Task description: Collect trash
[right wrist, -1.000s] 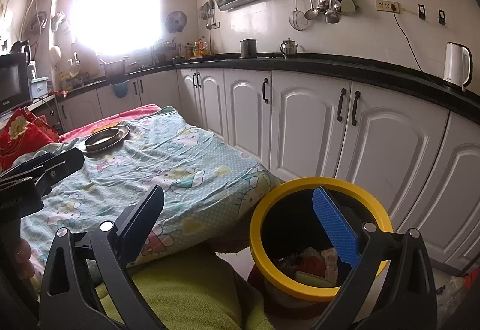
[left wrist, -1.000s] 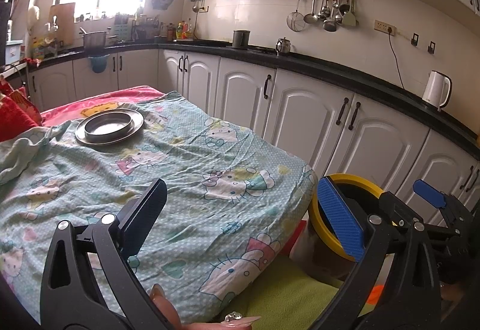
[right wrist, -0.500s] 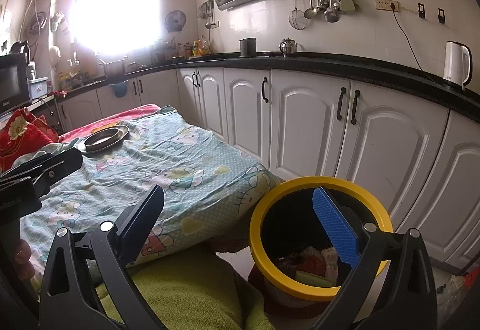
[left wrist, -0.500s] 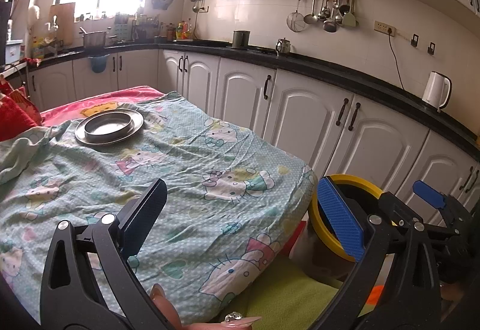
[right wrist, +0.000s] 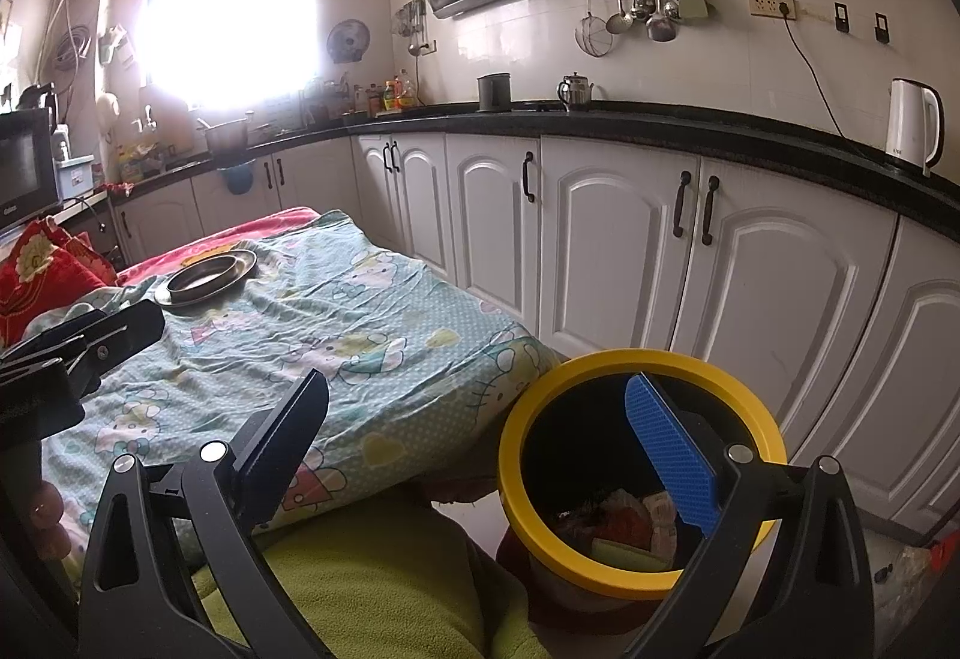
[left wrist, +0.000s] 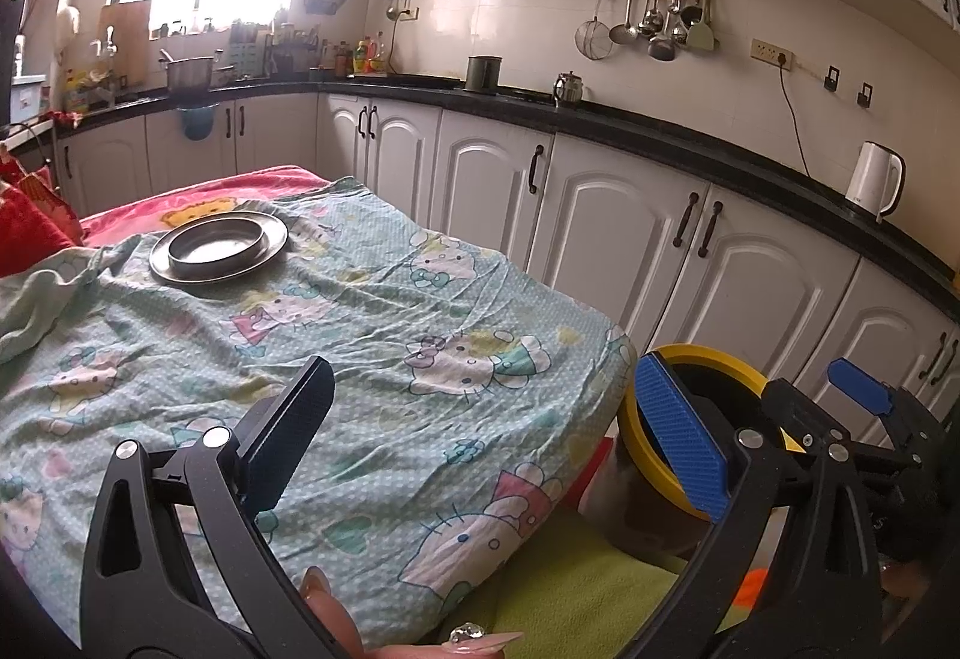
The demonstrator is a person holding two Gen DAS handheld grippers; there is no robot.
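Note:
A yellow-rimmed trash bin (right wrist: 522, 455) stands on the floor by the table's right corner, with several pieces of trash (right wrist: 624, 521) in its bottom. It also shows in the left wrist view (left wrist: 708, 356). My right gripper (right wrist: 480, 437) is open and empty, its blue finger over the bin's mouth. My left gripper (left wrist: 486, 431) is open and empty above the table's near right corner. No loose trash shows on the table.
The table carries a Hello Kitty cloth (left wrist: 372, 323). A steel plate with a bowl (left wrist: 219, 245) sits at its far left. White cabinets (right wrist: 630, 251) with a black counter run behind. A white kettle (right wrist: 912, 122) stands at the right. Green fabric (right wrist: 384, 575) lies below.

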